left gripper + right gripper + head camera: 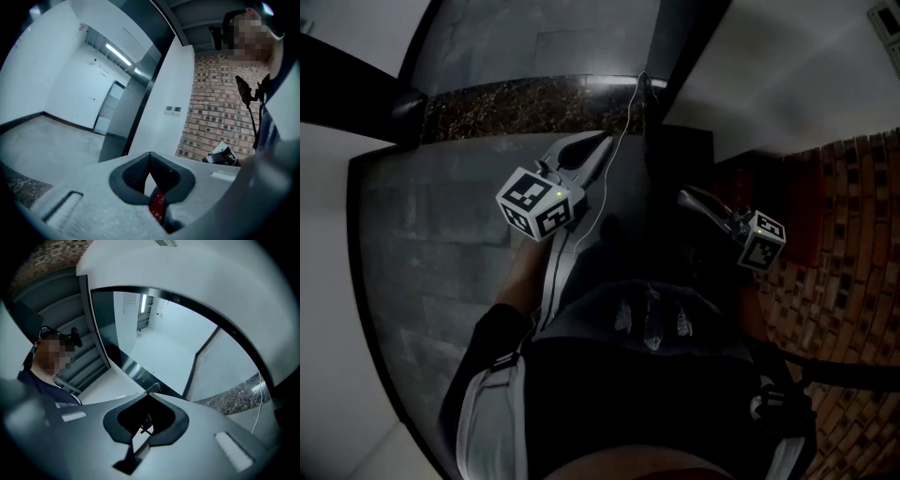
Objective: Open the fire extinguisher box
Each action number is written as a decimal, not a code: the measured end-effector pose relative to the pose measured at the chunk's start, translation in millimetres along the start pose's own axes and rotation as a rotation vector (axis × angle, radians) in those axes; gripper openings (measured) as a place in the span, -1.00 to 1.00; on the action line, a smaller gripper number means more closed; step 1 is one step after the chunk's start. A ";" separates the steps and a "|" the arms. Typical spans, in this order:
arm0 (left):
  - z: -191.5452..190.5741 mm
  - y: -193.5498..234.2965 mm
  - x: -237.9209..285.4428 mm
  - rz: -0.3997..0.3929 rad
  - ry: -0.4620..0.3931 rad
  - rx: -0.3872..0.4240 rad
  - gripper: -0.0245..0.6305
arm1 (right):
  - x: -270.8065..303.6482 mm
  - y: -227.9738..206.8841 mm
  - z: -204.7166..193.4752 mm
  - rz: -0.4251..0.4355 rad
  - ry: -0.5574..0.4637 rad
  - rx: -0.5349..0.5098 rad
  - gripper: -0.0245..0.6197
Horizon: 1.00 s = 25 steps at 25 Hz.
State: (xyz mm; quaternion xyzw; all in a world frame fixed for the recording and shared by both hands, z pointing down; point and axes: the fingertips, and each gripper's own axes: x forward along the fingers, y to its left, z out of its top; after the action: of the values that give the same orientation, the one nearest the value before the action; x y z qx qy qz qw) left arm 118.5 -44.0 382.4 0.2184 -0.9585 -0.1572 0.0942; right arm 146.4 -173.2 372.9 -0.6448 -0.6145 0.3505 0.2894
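No fire extinguisher box can be made out in any view. My left gripper [605,139] is held out over the grey floor with its jaws pointing away from me, tips together and nothing between them. In the left gripper view the left gripper [150,153] is shut, and a small red printed patch [158,202] shows through the slot behind the jaws. My right gripper [682,197] hangs lower at the right near the brick wall, its jaws pointing left. In the right gripper view the right gripper [149,392] is shut and holds nothing.
A brick wall [844,234] runs along the right. A dark speckled stone strip [525,108] crosses the floor ahead, with a thin white cable [623,122] hanging over it. Grey floor tiles [431,234] lie at the left. A dark door frame [140,108] stands ahead.
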 end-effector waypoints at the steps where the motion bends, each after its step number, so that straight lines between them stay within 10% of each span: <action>1: 0.5 8.3 -8.4 0.021 -0.007 -0.010 -0.93 | 8.7 -3.1 -2.2 -0.009 0.019 0.002 -0.92; 8: 11.2 59.8 -61.9 0.148 -0.118 -0.158 -0.93 | 71.2 -27.8 -8.6 0.051 0.162 0.065 -0.92; 25: 71.2 84.6 -33.8 0.300 -0.134 -0.039 -0.93 | 142.7 -66.4 37.4 0.341 0.374 0.087 -0.92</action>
State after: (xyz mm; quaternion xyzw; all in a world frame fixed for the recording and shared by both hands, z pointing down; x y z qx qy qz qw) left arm 97.8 62.0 341.2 0.0602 -0.9812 -0.1744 0.0566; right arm 76.9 -28.1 390.6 -0.7797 -0.4167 0.2951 0.3623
